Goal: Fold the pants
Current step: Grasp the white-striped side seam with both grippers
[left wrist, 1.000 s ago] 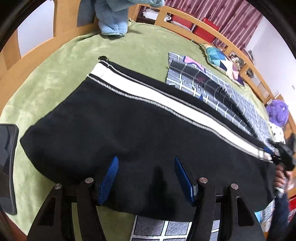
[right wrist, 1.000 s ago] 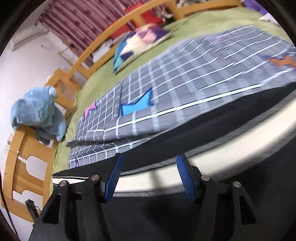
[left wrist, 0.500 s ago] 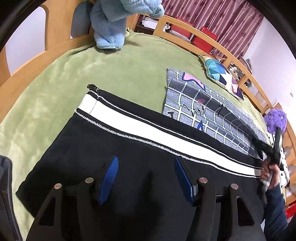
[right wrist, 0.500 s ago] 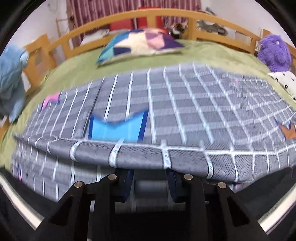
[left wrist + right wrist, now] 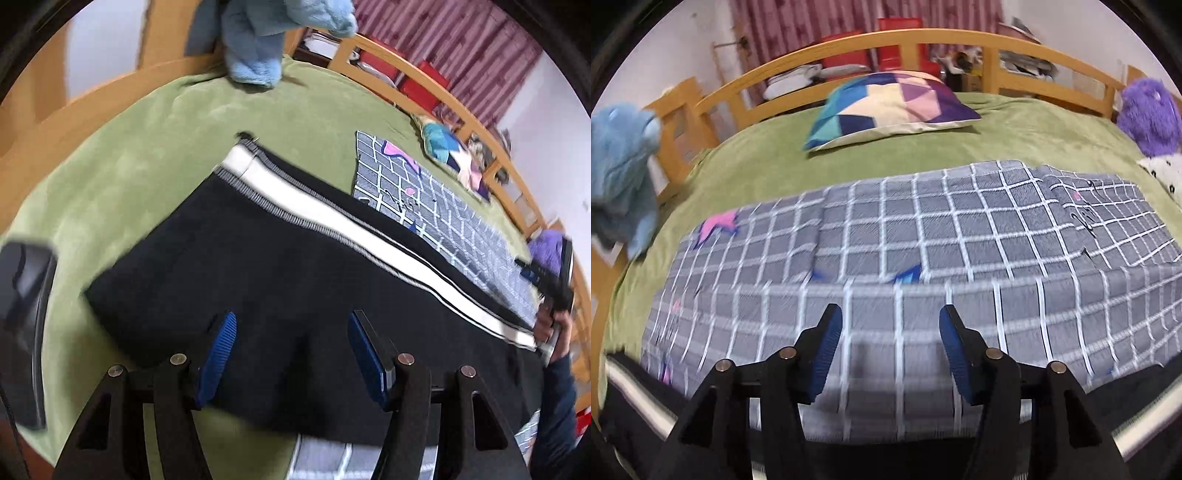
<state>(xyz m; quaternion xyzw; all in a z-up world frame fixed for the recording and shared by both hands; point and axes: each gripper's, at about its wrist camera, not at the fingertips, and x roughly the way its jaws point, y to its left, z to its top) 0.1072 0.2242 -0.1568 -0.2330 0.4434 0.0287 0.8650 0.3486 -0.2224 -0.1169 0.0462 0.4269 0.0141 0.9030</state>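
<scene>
- The black pants with a white stripe lie flat across the green bed, spread lengthwise in what looks like a leg-on-leg fold; whether there are two layers cannot be told.
- A grey checked cloth lies just beyond the pants, partly overlapping their far edge in the right wrist view.
- Left gripper hovers over the near edge of the pants, jaws at a middling width, nothing pinched.
- Right gripper is over the checked cloth at the far end of the pants; its jaws are opening, with no cloth between them.
- Judged left to do: the crosswise folds that bring the ends of the pants together.
</scene>
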